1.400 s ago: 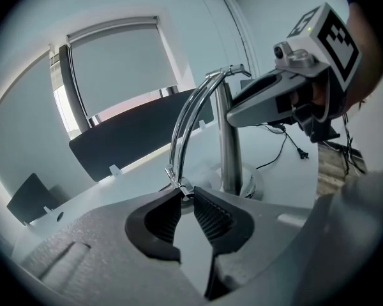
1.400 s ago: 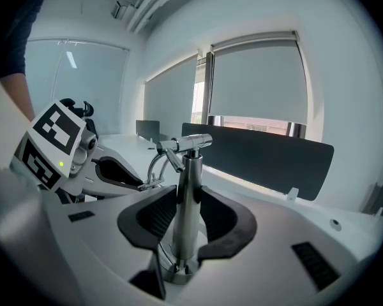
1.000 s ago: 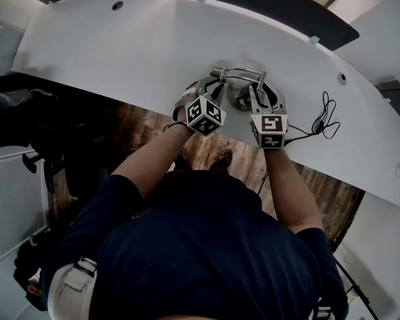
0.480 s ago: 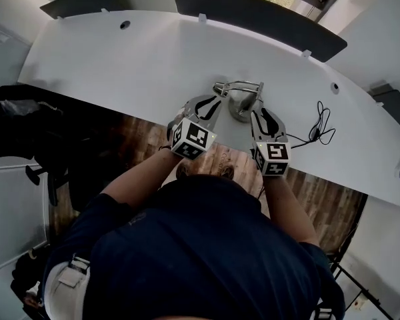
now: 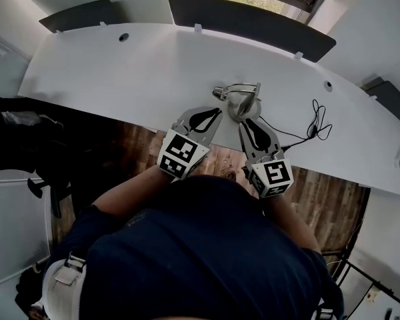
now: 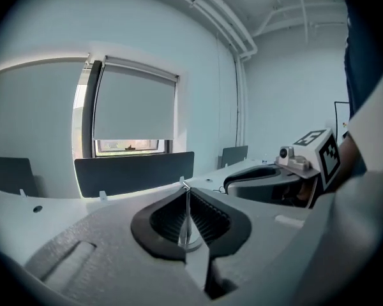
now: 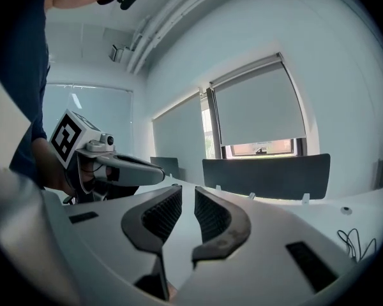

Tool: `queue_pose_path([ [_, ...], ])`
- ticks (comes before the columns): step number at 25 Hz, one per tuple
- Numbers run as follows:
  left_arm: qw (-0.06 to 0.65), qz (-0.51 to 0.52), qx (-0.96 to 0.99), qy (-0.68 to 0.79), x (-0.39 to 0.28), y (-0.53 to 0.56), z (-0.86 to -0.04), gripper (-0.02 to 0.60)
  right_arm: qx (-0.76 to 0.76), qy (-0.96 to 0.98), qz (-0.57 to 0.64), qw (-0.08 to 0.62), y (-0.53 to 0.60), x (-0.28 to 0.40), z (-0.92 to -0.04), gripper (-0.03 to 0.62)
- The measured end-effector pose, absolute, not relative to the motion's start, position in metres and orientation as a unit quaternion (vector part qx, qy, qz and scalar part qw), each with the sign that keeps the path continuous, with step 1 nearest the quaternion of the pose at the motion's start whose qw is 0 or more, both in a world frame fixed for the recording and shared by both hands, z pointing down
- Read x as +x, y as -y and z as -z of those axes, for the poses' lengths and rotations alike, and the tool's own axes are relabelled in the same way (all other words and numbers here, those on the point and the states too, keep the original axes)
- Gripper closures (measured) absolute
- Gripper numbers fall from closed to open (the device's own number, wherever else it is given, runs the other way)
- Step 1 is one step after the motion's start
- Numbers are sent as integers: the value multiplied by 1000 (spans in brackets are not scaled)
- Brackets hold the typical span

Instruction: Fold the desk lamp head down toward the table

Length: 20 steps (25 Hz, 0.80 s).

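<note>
The silver desk lamp (image 5: 240, 100) lies folded low on the white desk (image 5: 120, 65), near its front edge. Both grippers hover just in front of it, raised above the desk and apart from it. My left gripper (image 5: 218, 111) is shut, its pads meeting with nothing between them (image 6: 186, 187). My right gripper (image 5: 244, 121) points past the lamp's right side. Its jaws are closing, with a narrow empty gap left between the ribbed pads (image 7: 187, 195). The lamp does not show in either gripper view; each shows only the other gripper, the desk and the room.
A black cable (image 5: 317, 122) lies coiled on the desk right of the lamp. Dark divider panels (image 5: 250, 19) stand along the desk's far edge under a window (image 7: 262, 148). Wooden floor (image 5: 140, 129) shows below the front edge.
Both grippers have lifted and drawn back from the lamp's sides toward the person. The lamp stays folded on the desk.
</note>
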<state>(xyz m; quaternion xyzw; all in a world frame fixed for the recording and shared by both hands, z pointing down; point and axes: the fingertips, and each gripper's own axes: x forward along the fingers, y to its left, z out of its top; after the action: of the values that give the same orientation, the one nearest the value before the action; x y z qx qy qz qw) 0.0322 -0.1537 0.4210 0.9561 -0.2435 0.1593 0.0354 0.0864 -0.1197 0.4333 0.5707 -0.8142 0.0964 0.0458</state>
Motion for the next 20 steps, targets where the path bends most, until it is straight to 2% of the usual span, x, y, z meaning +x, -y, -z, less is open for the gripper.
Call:
queue_pose_path([
  [10, 42, -126, 972, 194, 38, 121, -396, 575, 561, 824, -77, 34, 100, 67, -412, 580],
  [20, 48, -118, 973, 192, 34, 106, -402, 575, 555, 827, -83, 34, 91, 59, -421, 583],
])
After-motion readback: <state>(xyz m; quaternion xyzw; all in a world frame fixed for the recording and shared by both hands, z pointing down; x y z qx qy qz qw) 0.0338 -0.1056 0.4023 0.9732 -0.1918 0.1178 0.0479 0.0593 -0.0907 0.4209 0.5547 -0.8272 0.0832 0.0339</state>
